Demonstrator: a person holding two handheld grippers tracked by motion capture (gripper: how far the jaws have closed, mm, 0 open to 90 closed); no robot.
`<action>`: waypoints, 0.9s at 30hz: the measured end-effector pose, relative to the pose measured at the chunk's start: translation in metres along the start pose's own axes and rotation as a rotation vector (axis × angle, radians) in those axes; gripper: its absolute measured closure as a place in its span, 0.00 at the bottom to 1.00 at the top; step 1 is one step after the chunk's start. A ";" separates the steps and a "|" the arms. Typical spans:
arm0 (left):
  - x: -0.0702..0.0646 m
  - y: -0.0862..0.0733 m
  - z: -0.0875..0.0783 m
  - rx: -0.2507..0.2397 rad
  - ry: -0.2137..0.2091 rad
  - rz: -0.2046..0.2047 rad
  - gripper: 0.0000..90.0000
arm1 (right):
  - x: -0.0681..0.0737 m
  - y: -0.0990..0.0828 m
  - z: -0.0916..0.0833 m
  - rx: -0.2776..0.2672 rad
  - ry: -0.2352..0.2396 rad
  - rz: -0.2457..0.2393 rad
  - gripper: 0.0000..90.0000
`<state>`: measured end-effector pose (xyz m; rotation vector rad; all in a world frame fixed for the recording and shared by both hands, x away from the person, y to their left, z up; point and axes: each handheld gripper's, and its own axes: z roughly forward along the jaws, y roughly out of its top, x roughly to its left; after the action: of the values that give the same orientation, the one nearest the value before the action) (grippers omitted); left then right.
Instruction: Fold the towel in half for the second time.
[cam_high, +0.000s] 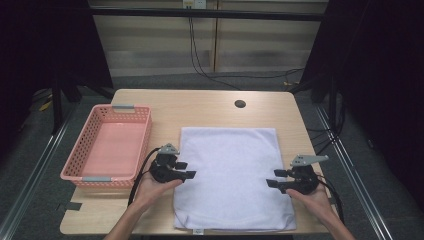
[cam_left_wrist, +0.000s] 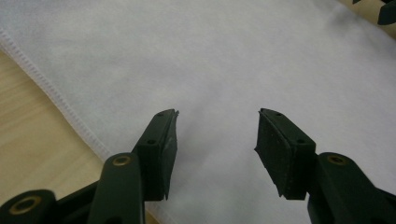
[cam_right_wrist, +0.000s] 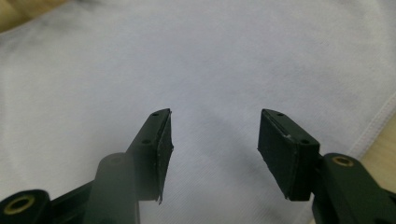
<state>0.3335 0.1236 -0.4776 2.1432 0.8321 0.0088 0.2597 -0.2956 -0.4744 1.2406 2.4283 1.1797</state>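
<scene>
The towel (cam_high: 234, 177) is lying flat and spread on the table (cam_high: 205, 107), just right of the pink basket (cam_high: 111, 145), with its near hem reaching the table's front edge. The left gripper (cam_high: 186, 170) is hovering over the towel's left edge and the right gripper (cam_high: 275, 179) over its right edge, both pointing inward toward the towel's middle. Each is standing about half open with nothing between its jaws: in the left gripper view the left gripper (cam_left_wrist: 217, 140) is showing bare cloth (cam_left_wrist: 219, 60) in the gap, and in the right gripper view the right gripper (cam_right_wrist: 215, 140) is showing the same over the towel (cam_right_wrist: 210, 60). No fold is showing in the towel, so the work is probably sitting at the approach to a first grasp, likely for folding it. The next move is calling for each gripper to drop onto its own side hem, get one jaw under the edge, and close on the cloth at matching spots, so that the towel is lifting evenly rather than bunching or skewing.
</scene>
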 end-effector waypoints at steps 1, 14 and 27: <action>0.003 0.000 0.003 0.002 0.020 -0.005 0.55 | -0.002 0.003 0.005 0.003 -0.011 -0.006 0.50; 0.010 -0.007 0.018 0.034 0.033 0.037 0.66 | -0.021 0.026 0.057 0.070 -0.041 -0.054 0.56; -0.012 -0.018 0.015 0.047 0.050 0.107 0.73 | -0.009 0.006 0.040 0.066 -0.076 -0.111 0.68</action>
<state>0.3181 0.1147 -0.4973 2.2377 0.7521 0.0984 0.2884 -0.2770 -0.4987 1.1298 2.4640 1.0120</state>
